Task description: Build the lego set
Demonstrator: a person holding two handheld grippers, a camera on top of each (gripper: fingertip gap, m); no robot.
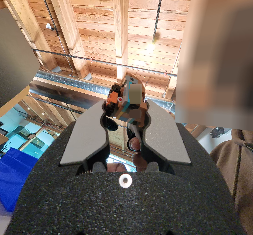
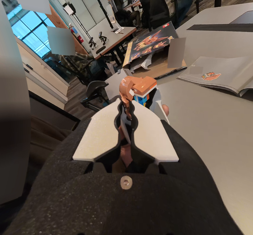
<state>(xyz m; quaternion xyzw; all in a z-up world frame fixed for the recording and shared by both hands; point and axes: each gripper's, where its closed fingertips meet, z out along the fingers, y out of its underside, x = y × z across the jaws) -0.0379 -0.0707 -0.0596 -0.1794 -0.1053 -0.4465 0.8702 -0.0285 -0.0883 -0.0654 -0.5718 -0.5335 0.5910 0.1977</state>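
Both claws meet on one small lego build (image 1: pixel 123 102), held up in the air between them. The left claw (image 1: pixel 125 107) points up toward the wooden ceiling (image 1: pixel 95 22), and its two grey fingers (image 1: pixel 87 129) are clamped on the sides of the build, whose underside of black, orange, grey and teal bricks faces that camera. A small black ribbed wheel piece (image 1: pixel 111 124) shows just under it, beside the left finger.

From the right wrist view, the right claw (image 2: pixel 126 105) is nearly shut, pinching a thin brown part that hangs down from the build (image 2: pixel 136 89); the smooth brown top with a white and orange layer rises above its fingertips. The other claw's grey finger (image 2: pixel 158 105) shows just right of it, with a fingertip of the person's hand (image 2: pixel 165 108) behind.

Beyond, on the grey table (image 2: pixel 205 132), lie an open instruction booklet (image 2: pixel 219 74) and the torn-open set box (image 2: pixel 149 47), well apart from the claws.
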